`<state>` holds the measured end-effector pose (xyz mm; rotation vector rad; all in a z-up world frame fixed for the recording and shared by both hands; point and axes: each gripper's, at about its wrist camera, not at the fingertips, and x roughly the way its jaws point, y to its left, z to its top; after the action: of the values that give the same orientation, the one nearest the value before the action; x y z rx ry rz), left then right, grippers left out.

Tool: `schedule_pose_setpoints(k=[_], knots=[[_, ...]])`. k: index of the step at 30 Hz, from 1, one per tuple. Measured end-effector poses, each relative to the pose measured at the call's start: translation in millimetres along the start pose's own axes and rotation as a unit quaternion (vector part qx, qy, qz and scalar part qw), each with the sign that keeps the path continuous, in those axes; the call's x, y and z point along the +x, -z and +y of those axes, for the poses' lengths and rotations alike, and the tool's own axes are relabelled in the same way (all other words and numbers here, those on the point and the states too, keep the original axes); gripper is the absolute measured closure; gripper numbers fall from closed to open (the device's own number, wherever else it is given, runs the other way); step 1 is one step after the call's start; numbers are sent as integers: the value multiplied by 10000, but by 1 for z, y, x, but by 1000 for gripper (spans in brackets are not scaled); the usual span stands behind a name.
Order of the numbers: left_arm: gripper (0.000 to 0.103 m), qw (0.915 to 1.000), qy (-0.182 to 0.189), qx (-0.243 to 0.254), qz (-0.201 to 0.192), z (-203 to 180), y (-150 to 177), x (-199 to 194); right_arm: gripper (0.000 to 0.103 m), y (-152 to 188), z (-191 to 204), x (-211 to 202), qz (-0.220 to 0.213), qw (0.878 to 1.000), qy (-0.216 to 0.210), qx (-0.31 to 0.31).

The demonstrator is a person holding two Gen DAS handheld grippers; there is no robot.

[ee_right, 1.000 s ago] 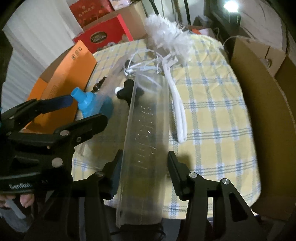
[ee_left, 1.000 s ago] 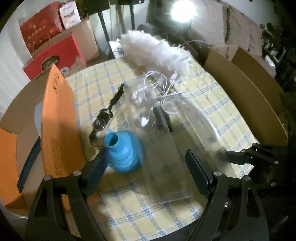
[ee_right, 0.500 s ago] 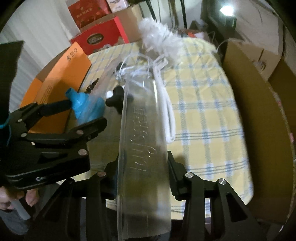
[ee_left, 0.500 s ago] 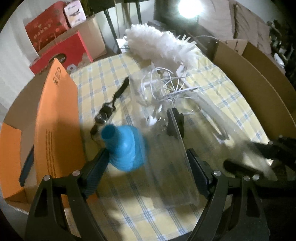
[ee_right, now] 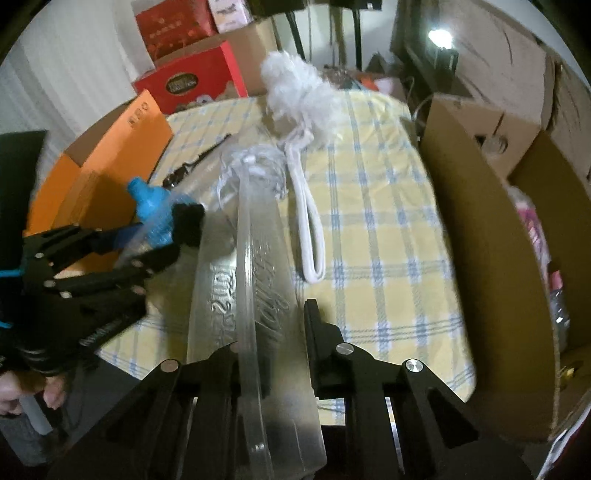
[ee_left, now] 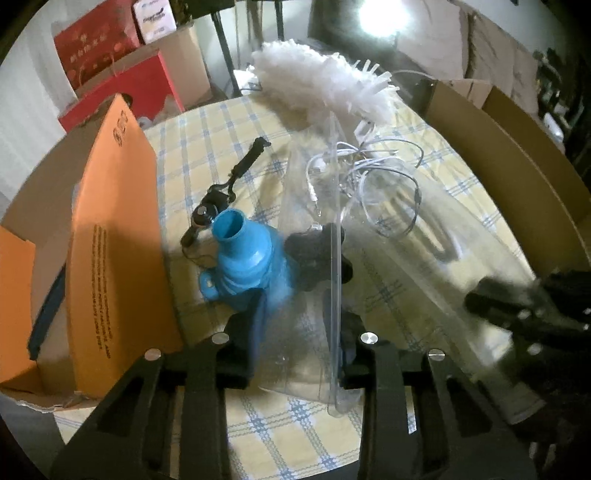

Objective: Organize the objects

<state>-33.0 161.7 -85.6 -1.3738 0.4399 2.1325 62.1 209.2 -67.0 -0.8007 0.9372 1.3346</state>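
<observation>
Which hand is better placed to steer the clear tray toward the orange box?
Left, probably. Both tools' jaws have just been closing with the clear tray between them, but the left tool sits right beside the orange box, while the right tool grips the tray's side away from it.

A table under a yellow cloth checked in blue [ee_left: 236,144] fills the middle; behind it, red boxes [ee_right: 192,79] and a brown carton [ee_left: 184,62] are stacked against a pale wall [ee_right: 70,70]. A bright lamp [ee_left: 378,16] glares from the dim far side; an open cardboard box [ee_right: 491,236] stands beside the table.
</observation>
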Motion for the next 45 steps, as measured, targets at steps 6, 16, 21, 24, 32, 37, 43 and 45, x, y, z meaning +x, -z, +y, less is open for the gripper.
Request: schedule_pose_setpoints(k=[6,16,21,24,32,37,43,45], knots=[[93,9991,90,-295,-299,13,-3,-14,87,6,-5,6,22,9995,-273,157],[98,9910,711,-911,-682,43,-12,-38,90,-7,-20,-21,-489,9918,-1038,562],[98,9914,214,-784,-1029,47,-15,-56,94,-8,-28,-30,-599,9928,-853,582],[98,9907,58,-712,-1157,45,-19,-62,94,-10,-30,-34,-684,9959,-375,463],[98,9896,-22,-450,-1369,33,-20,-69,92,-8,-25,-13,-505,9972,-365,410],[98,9907,2,-379,-1308,32,-18,-66,67,-9,-23,4,-337,9941,-787,667],[98,9918,44,-187,-1267,27,-14,-65,58,-25,-16,-23,-816,9934,-727,350],[98,9918,103,-138,-1264,25,-13,-66,54,-37,-11,-33,-962,9924,-733,215]])
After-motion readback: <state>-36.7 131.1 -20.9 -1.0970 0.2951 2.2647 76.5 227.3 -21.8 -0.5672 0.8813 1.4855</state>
